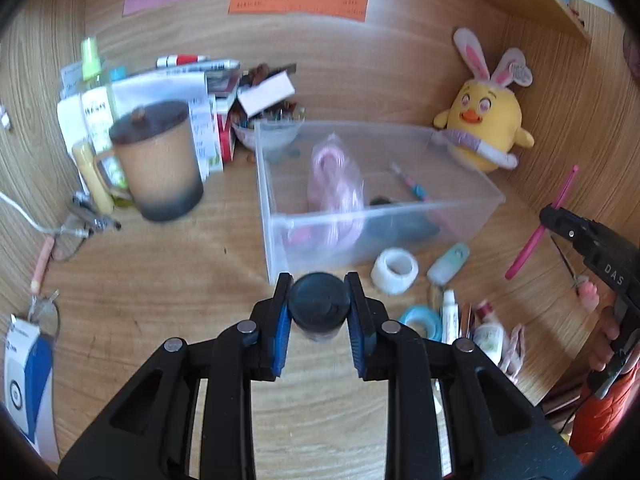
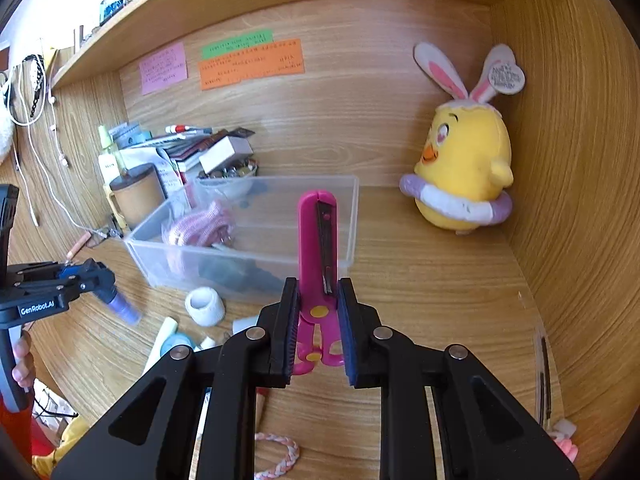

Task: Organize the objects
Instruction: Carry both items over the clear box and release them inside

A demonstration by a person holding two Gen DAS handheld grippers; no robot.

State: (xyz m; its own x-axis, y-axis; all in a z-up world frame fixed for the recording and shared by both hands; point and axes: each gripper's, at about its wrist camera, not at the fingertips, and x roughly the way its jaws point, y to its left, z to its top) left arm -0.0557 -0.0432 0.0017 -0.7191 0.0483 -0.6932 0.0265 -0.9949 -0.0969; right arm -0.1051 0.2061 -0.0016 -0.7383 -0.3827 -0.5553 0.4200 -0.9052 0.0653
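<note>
1. The left tongs [image 1: 319, 300] are clamped on a small jar [image 1: 318, 306] with a black lid; both blue pads press its sides and it hangs clear of the desk [image 1: 168, 300].
2. From the right wrist view the same jar [image 2: 124, 307] shows a purplish body sticking out past the left tongs [image 2: 105, 292], above the desk.
3. The right tongs [image 2: 318, 312] grip pink scissors [image 2: 318, 248] near the pivot, blades shut and pointing away from the tongs, handles back between the pads.
4. In the left wrist view the right tongs [image 1: 549, 216] sit far to the right with the scissors [image 1: 540, 226] crossing them at a slant.
5. Just ahead of both tongs stands a clear bin [image 1: 280, 184] holding a pink bundle [image 1: 336, 184] and some dark items I can't make out.
6. Between the left tongs and the bin, slightly right, lies a white tape roll [image 1: 394, 270]; nearer still, a blue tape roll [image 1: 420, 320] and small tubes.
7. Ahead and left of the left tongs is a lidded brown mug [image 1: 160, 160], with a pile of papers and boxes behind it.
8. A yellow chick [image 2: 464, 172] with rabbit ears stands ahead and right of the right tongs, well beyond the bin.
9. A hand [image 1: 608, 340] holds the right tongs' grip.
</note>
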